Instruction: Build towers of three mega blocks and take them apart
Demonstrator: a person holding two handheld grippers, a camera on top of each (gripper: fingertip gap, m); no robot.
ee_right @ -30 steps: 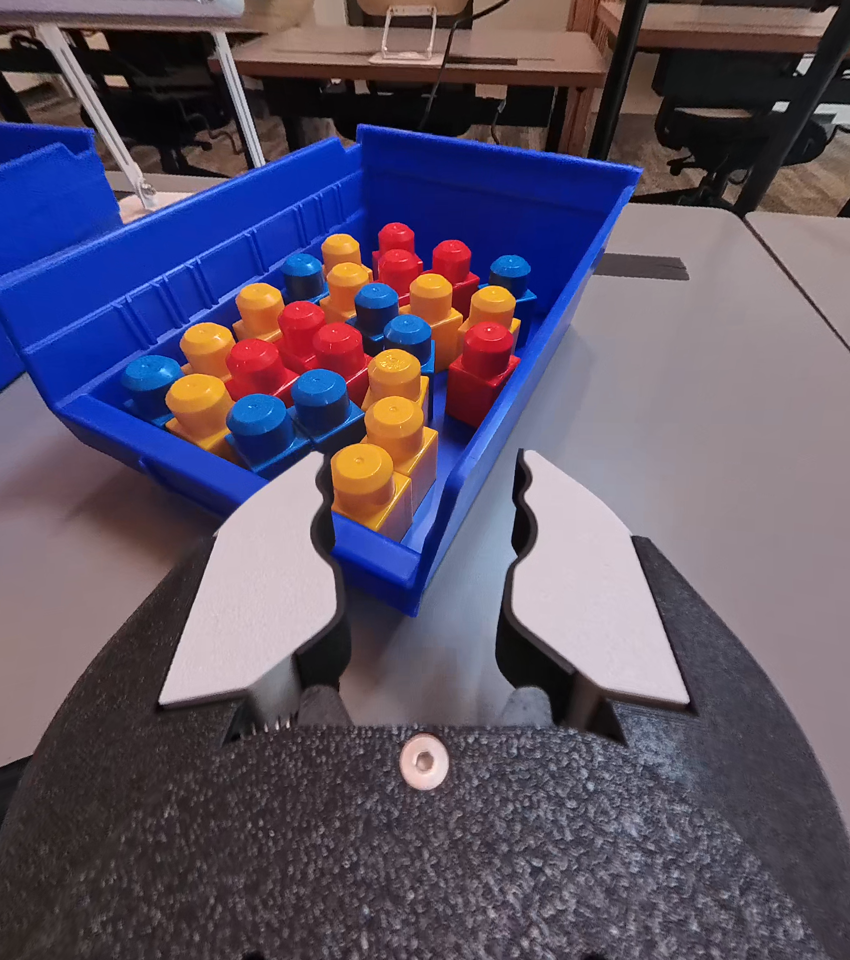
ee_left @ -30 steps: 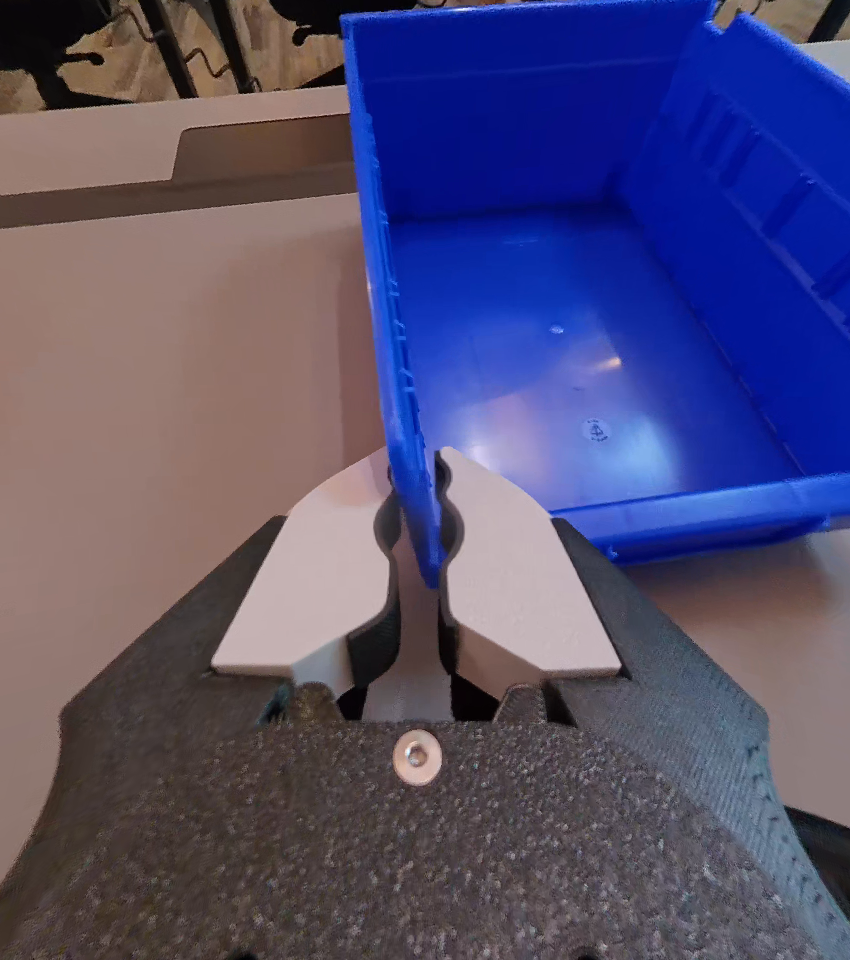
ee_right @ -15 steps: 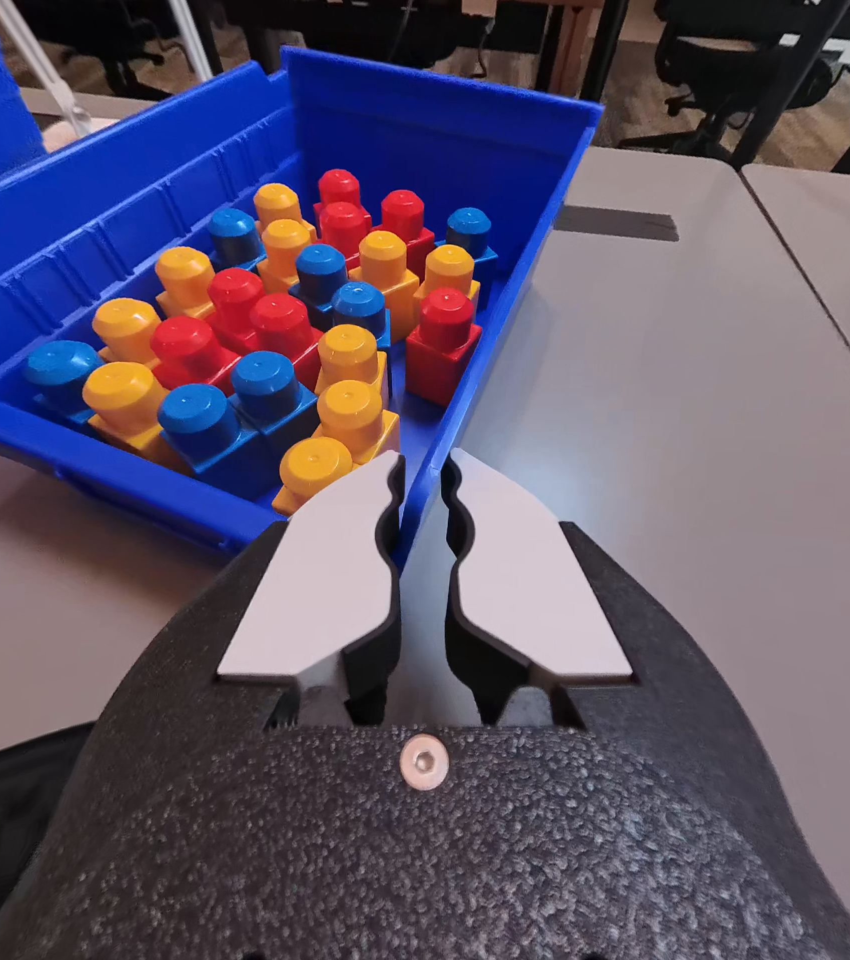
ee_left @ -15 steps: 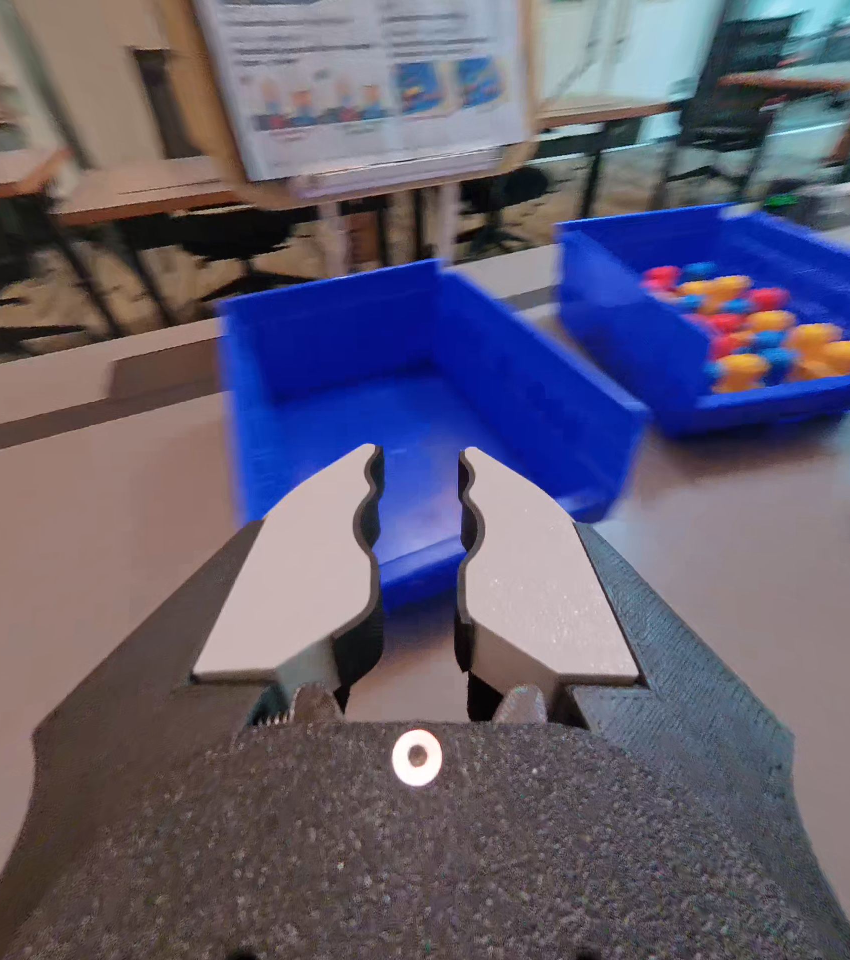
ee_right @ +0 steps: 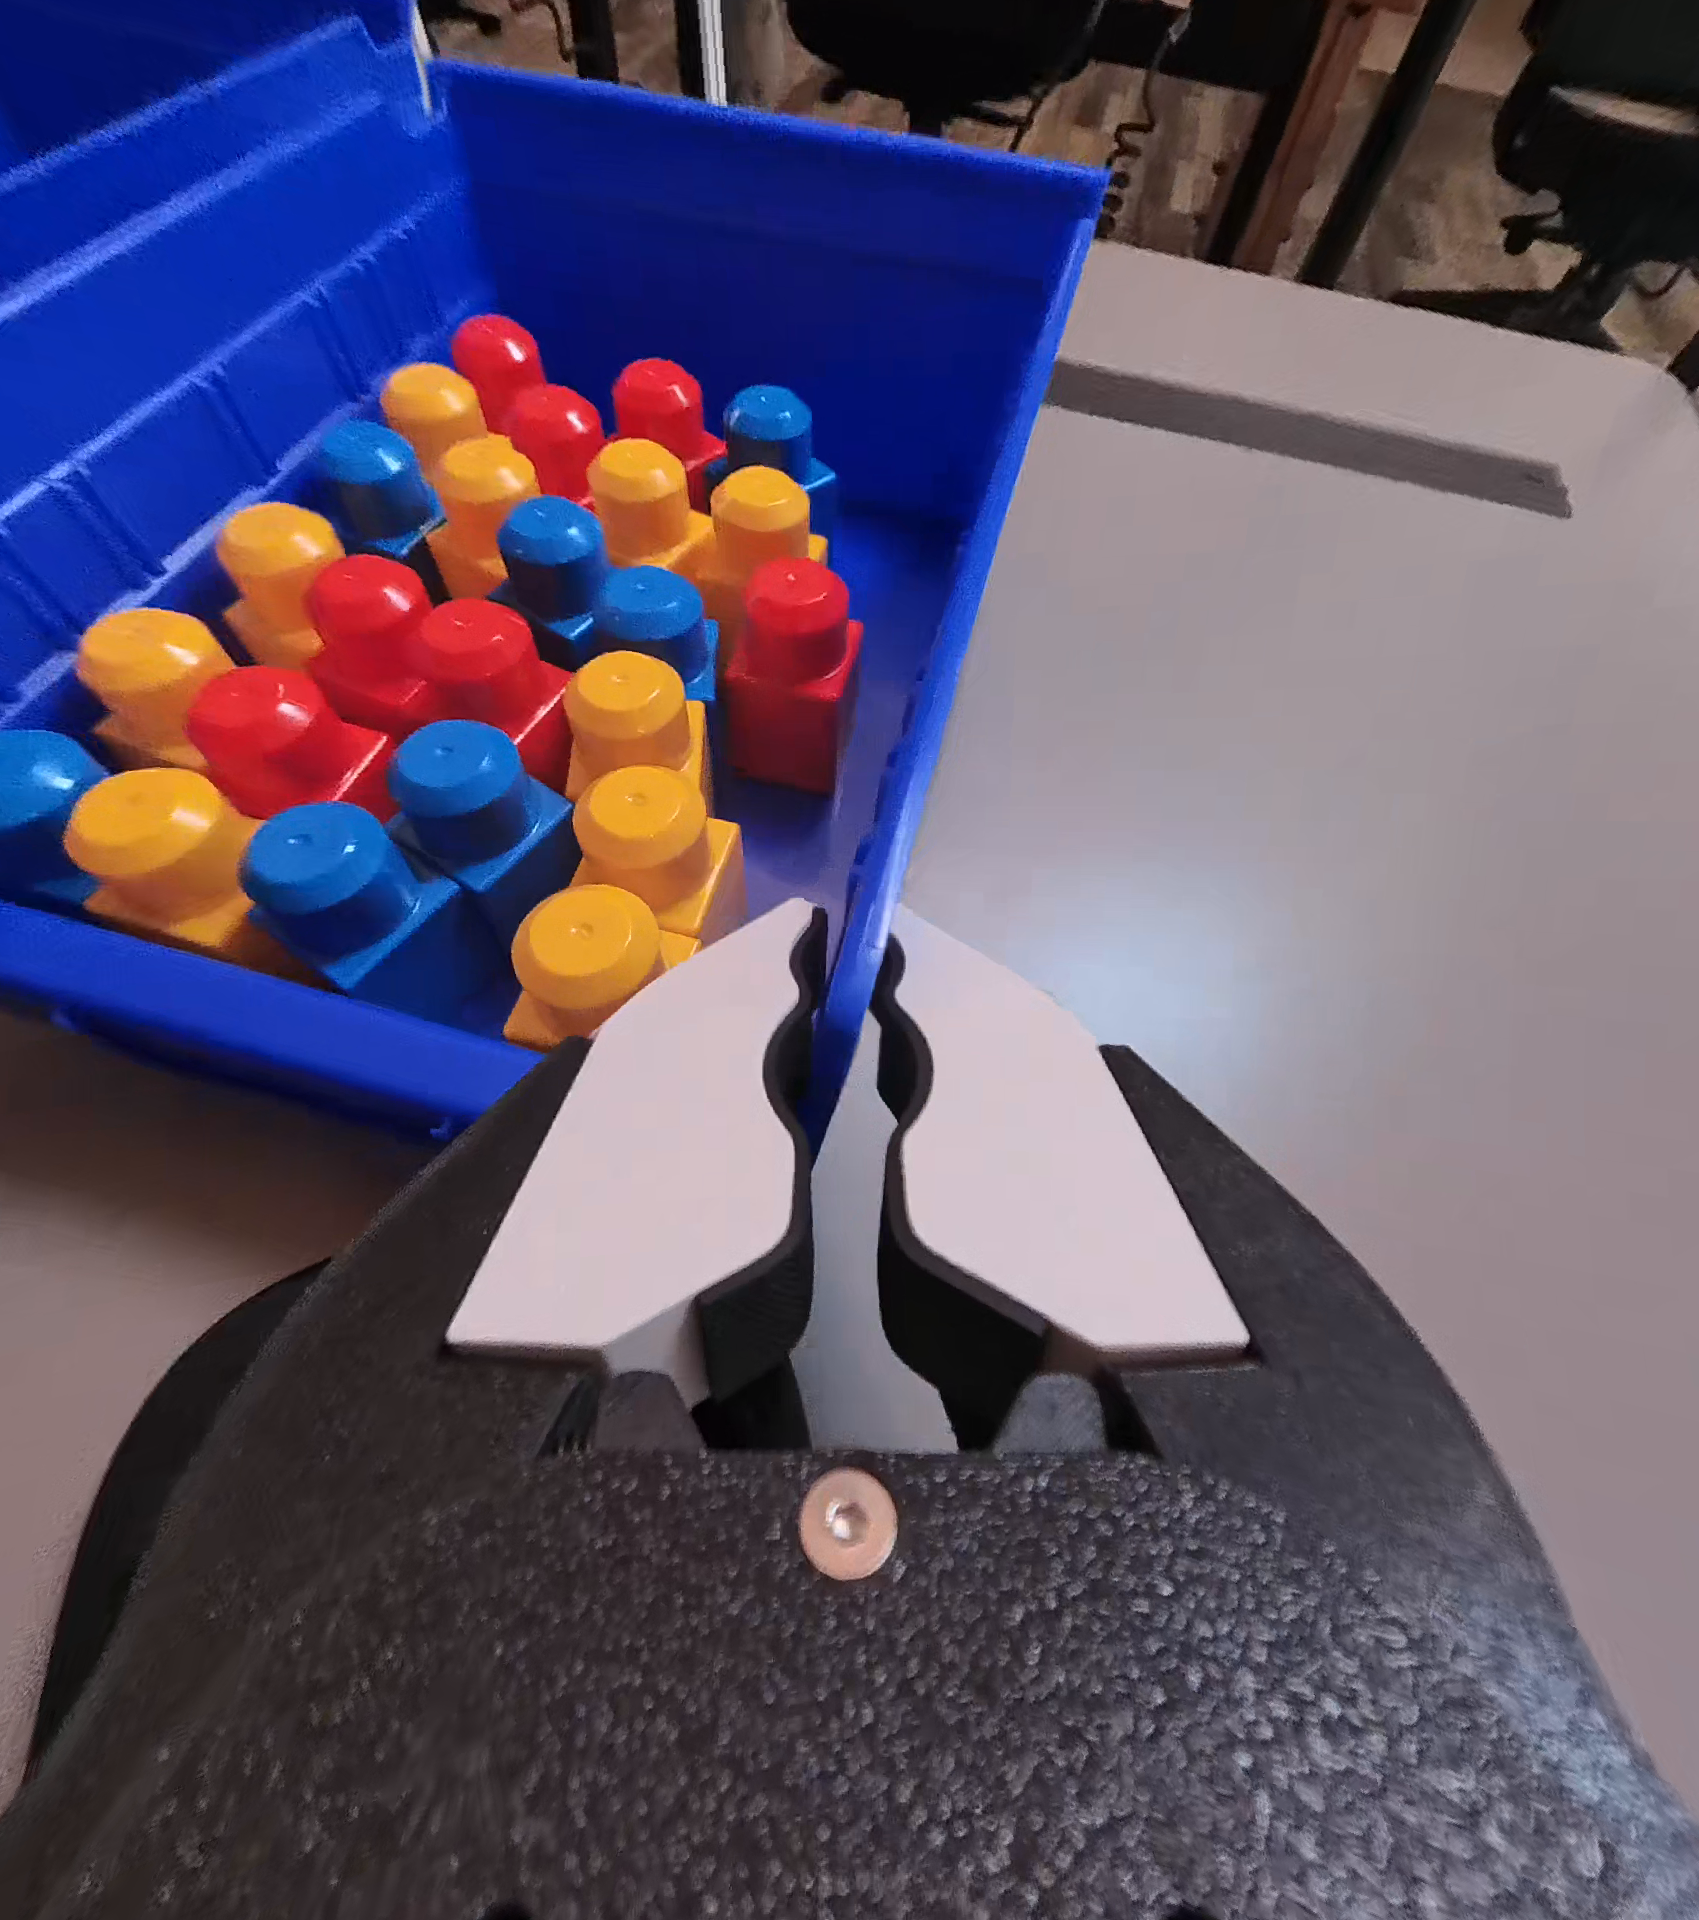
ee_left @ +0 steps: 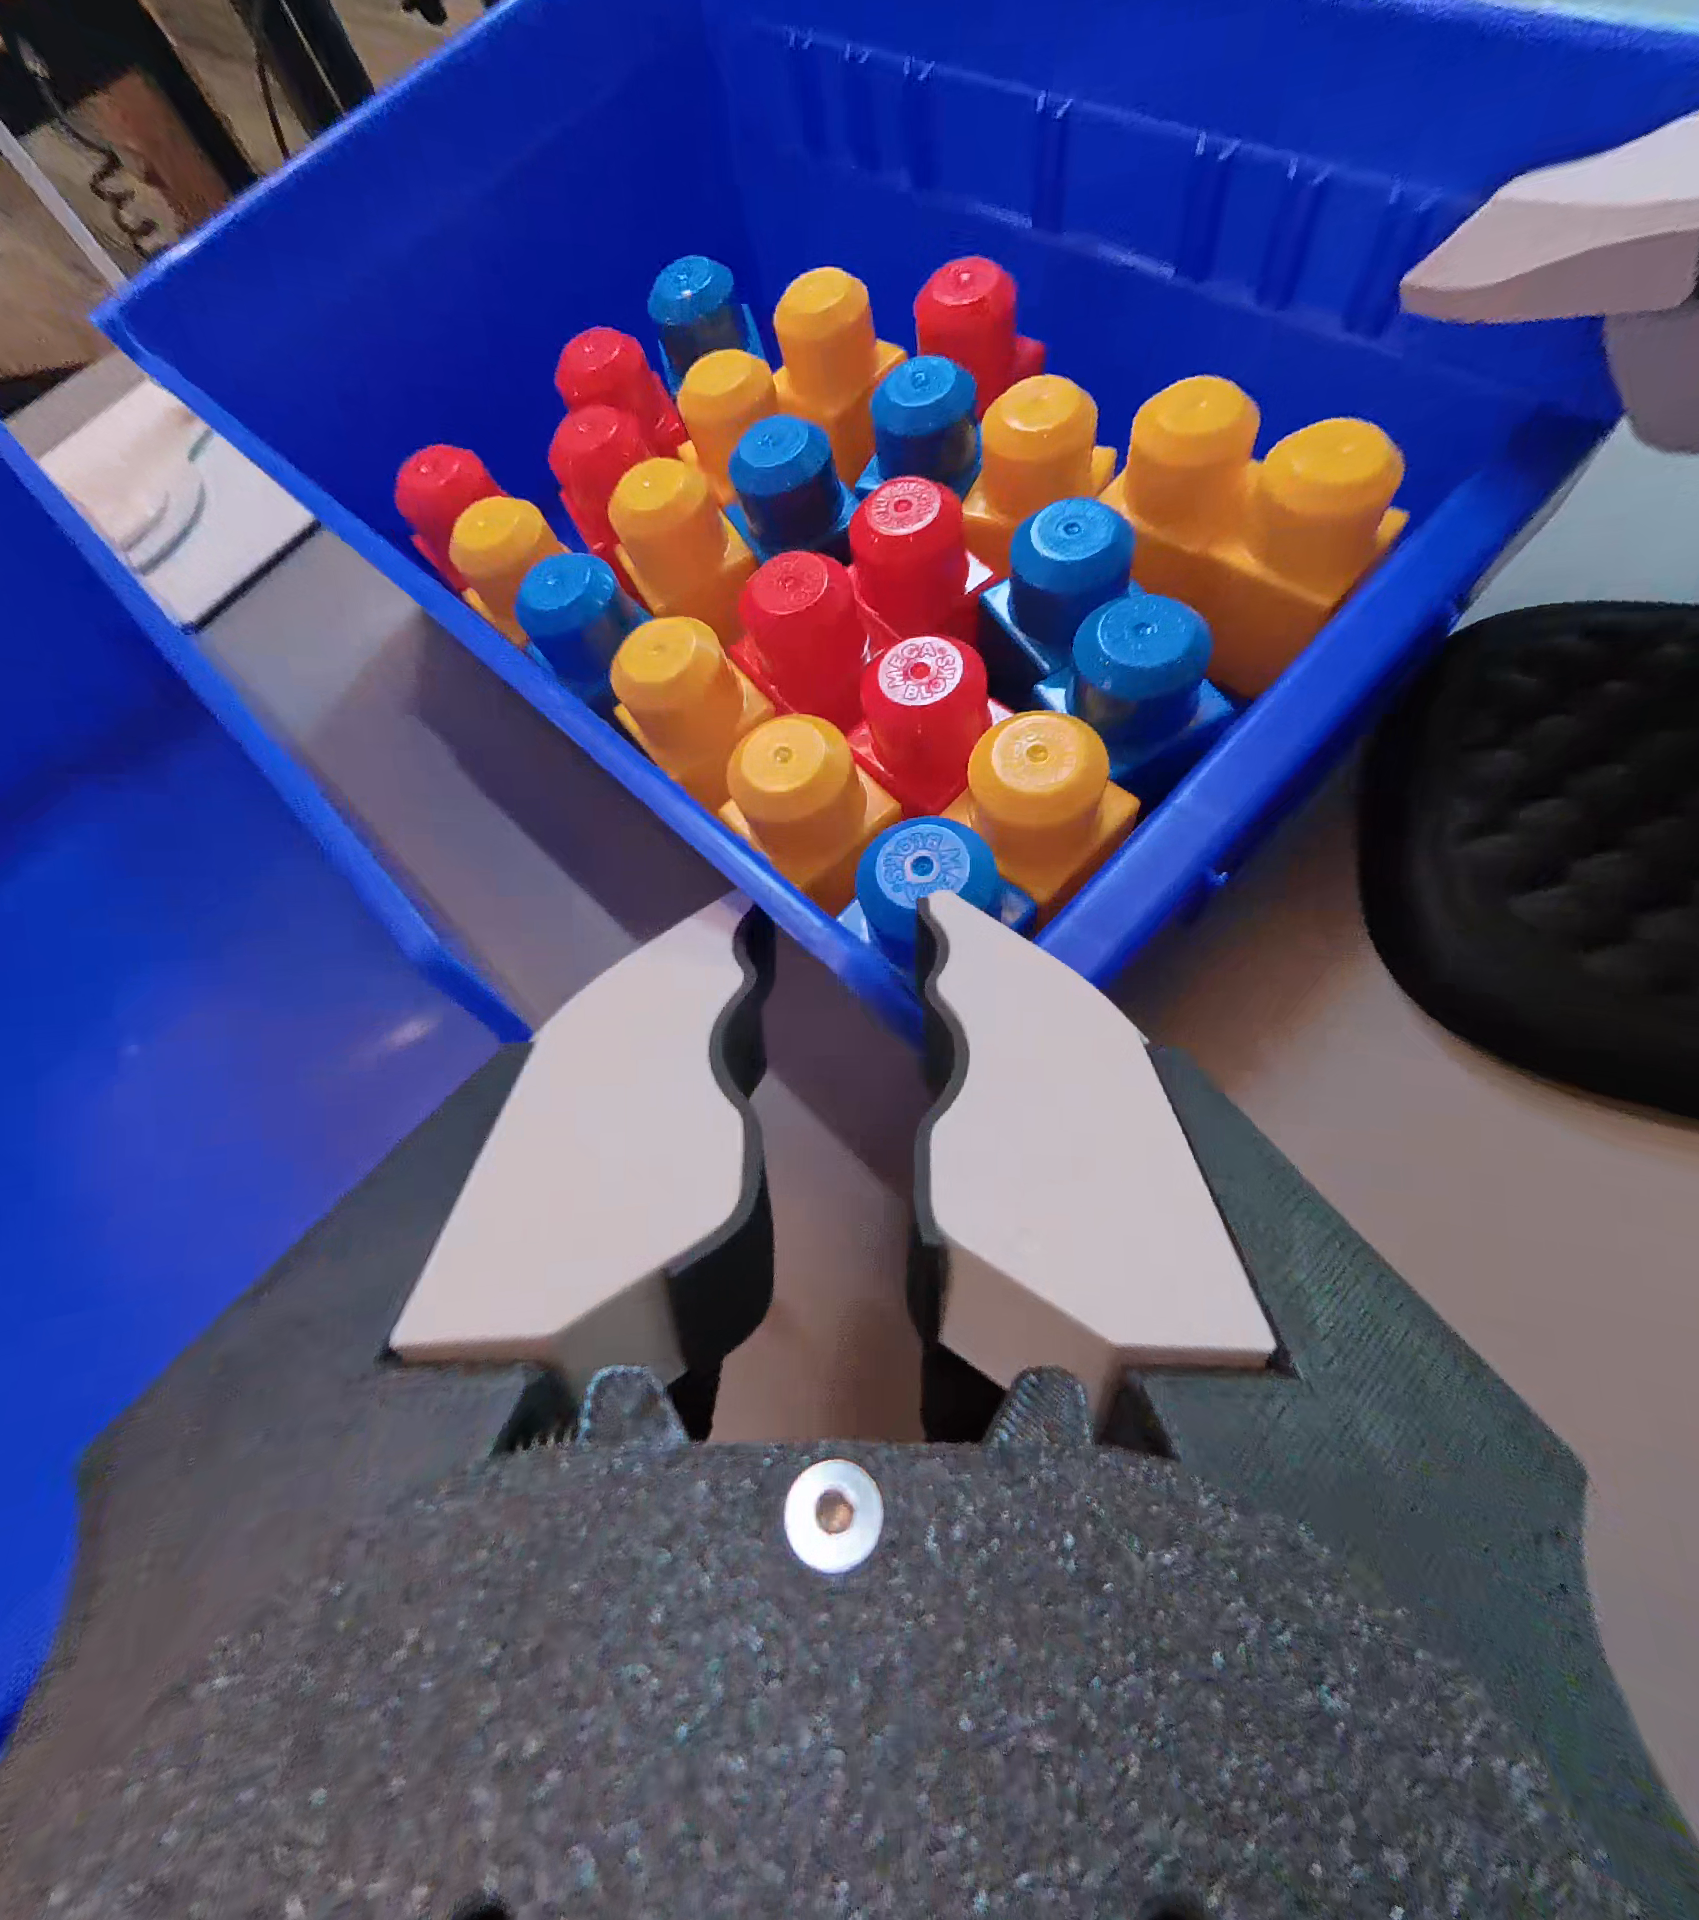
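right gripper [ee_right: 850,951] jaws pinch bin wall [ee_right: 871,894] | contact point hidden

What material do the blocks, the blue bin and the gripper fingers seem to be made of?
Mega blocks: glossy moulded plastic, judging by the highlights on their studs. Blue bin: hard plastic, semi-gloss, with moulded ribs. Right gripper fingers: matte grey shells, probably plastic, with black, possibly rubbery pads.

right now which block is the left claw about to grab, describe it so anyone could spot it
Find the blue bin full of blocks, then its corner nearest the left claw. A blue block stands in that corner, at the claw's right fingertip. It is the only blue one there; its neighbours are yellow.
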